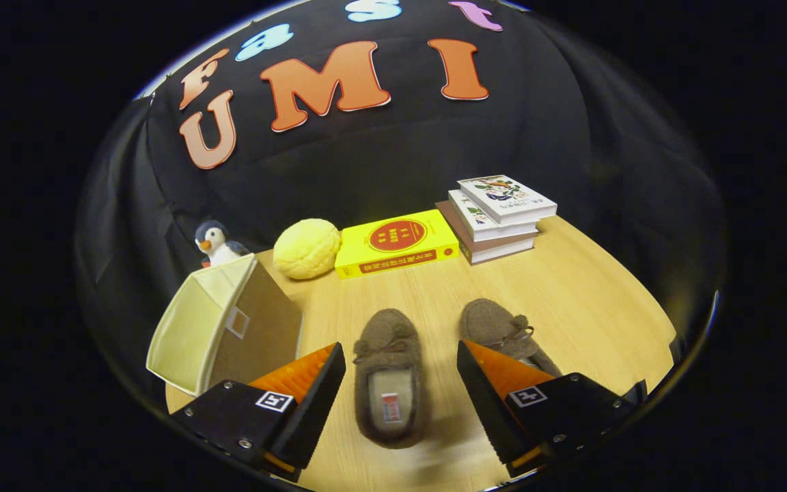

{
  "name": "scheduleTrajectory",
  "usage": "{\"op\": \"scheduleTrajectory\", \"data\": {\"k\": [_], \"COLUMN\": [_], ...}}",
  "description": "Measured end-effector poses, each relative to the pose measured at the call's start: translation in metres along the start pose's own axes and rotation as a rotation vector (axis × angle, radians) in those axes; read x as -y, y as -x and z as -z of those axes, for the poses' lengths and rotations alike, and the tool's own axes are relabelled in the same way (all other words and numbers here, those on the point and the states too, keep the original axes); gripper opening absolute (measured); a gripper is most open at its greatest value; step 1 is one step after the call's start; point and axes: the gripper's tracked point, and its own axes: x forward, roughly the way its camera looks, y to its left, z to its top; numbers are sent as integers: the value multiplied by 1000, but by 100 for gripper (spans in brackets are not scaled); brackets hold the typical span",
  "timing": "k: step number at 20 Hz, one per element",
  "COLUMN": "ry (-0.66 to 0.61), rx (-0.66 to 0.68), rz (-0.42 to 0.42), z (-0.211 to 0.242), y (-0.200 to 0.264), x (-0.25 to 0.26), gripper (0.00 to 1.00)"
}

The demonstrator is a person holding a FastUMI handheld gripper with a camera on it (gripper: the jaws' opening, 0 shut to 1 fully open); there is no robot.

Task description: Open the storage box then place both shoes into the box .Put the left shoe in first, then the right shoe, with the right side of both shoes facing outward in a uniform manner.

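Surface [571,294]: light wood, it carries all the things.
Penguin toy [213,244]: small plush, at the far edge of the surface, near the black cloth wall.
Yellow ball [307,249]: round and soft-looking, just beside the yellow book.
Yellow book [397,242]: lies flat, with a red circle on the cover.
Stack of books [498,215]: three books, piled just beside the yellow book.

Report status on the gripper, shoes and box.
Hand-held gripper open, straddling left shoe. Right shoe beside it. Storage box closed, nothing blocking.
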Motion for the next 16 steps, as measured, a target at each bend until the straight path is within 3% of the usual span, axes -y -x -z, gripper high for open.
{"op": "scheduleTrajectory", "data": {"k": [8,9,12,16], "ry": [67,71,81,78], "rx": [-48,-62,-95,-150], "rz": [-7,-16,-25,-26], "z": [32,36,48,65], "y": [-29,-33,-43,-58], "x": [3,2,0,1], "gripper": [90,81,73,50]}}
